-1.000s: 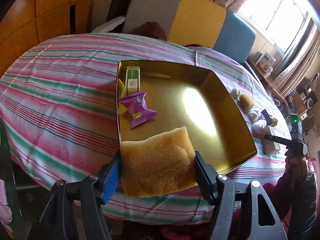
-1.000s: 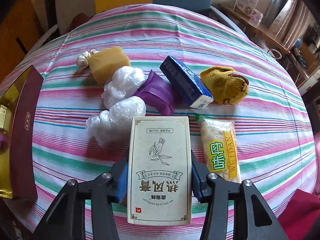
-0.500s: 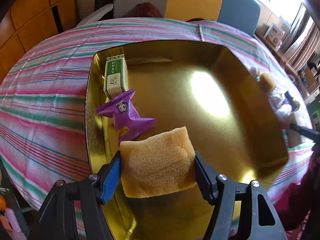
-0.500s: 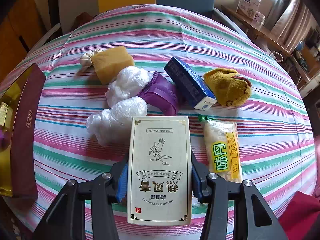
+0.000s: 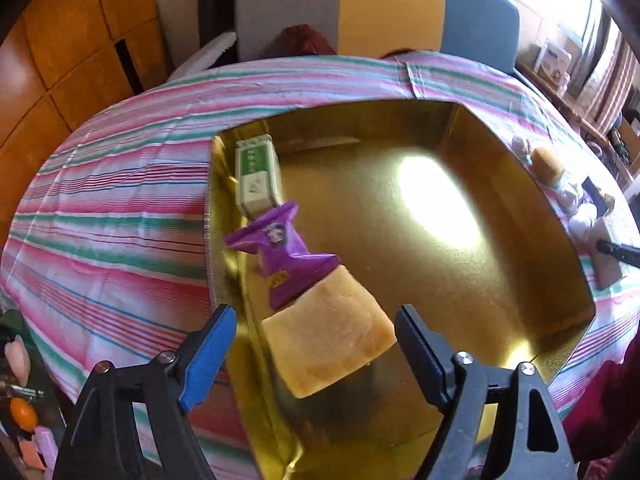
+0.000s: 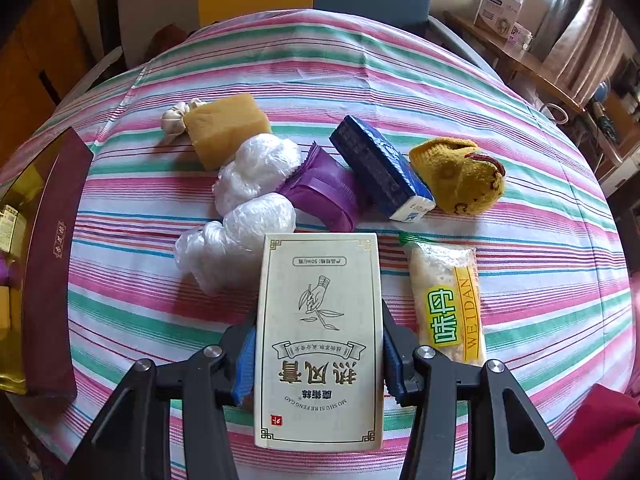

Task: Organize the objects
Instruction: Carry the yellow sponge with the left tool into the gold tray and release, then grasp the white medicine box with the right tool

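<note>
The left tool [image 5: 316,344] stands spread wide, clear of the yellow sponge [image 5: 328,344] lying in the gold tray [image 5: 472,264] against a purple packet [image 5: 286,256]. The right tool [image 6: 318,354] clamps a cream box [image 6: 318,340] above the desk [image 6: 520,208], right of the tray.

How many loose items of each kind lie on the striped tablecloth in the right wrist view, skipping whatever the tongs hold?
Sponge: 1
Garlic bulb: 1
Plastic-wrapped bundles: 2
Purple packet: 1
Blue box: 1
Yellow knit sock: 1
Weidan snack packet: 1
Total: 8
Skipped: cream box in the right tongs.
</note>
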